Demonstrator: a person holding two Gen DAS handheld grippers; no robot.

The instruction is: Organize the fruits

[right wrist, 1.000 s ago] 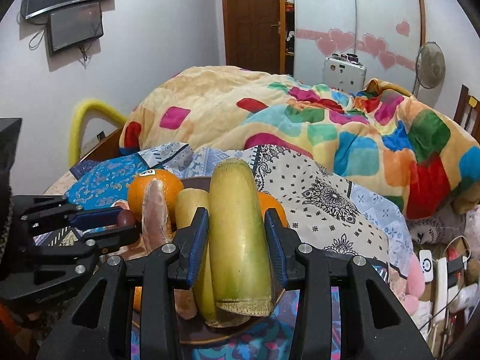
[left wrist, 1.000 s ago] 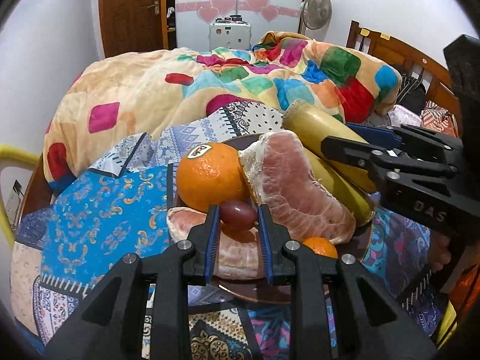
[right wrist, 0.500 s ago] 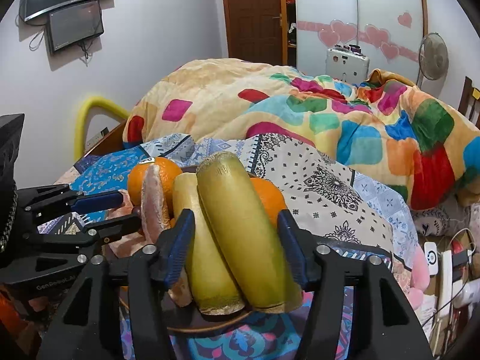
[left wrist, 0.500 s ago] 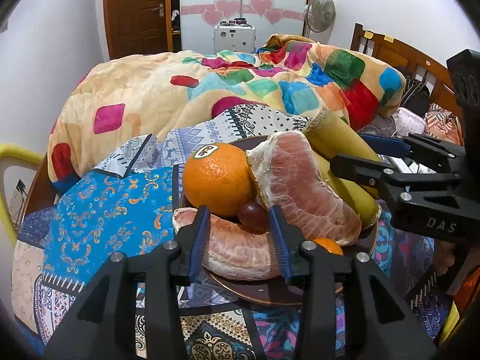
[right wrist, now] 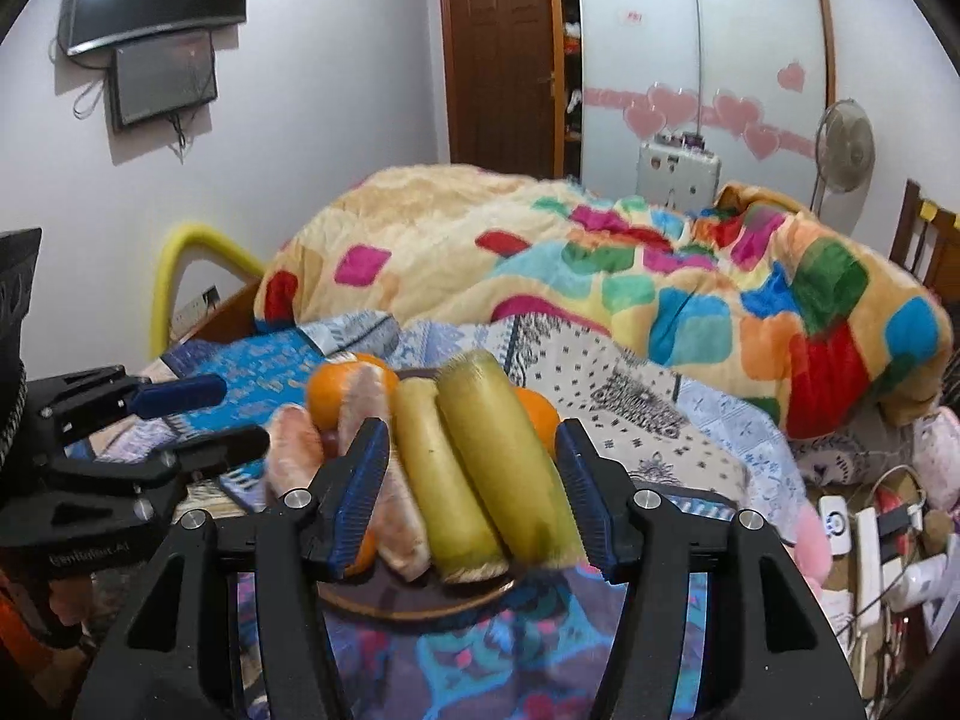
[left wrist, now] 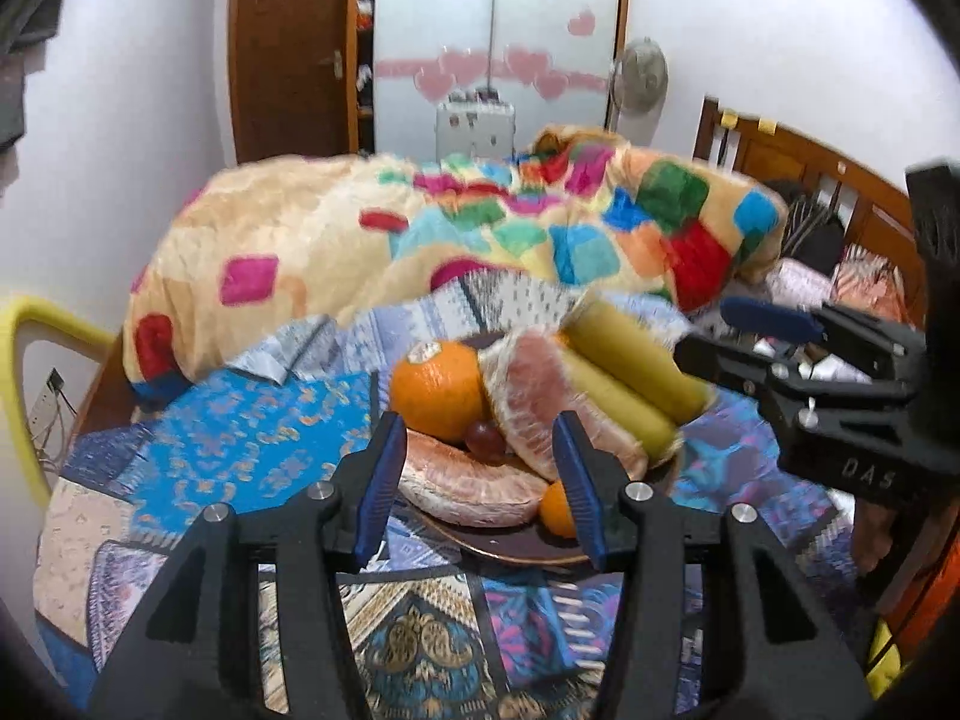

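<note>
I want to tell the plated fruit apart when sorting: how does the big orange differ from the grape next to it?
The orange is bright orange, far larger, and carries a sticker on top. The grape is dark purple-red, small, and tucked low between the orange and a pomelo segment. Both are round, whole, and sit on the same brown plate, with neither gripper holding them.

A dark plate [left wrist: 516,546] holds an orange [left wrist: 435,390], pomelo segments [left wrist: 540,414], grape [left wrist: 485,437] and two yellow-green stalks [right wrist: 504,468].
</note>
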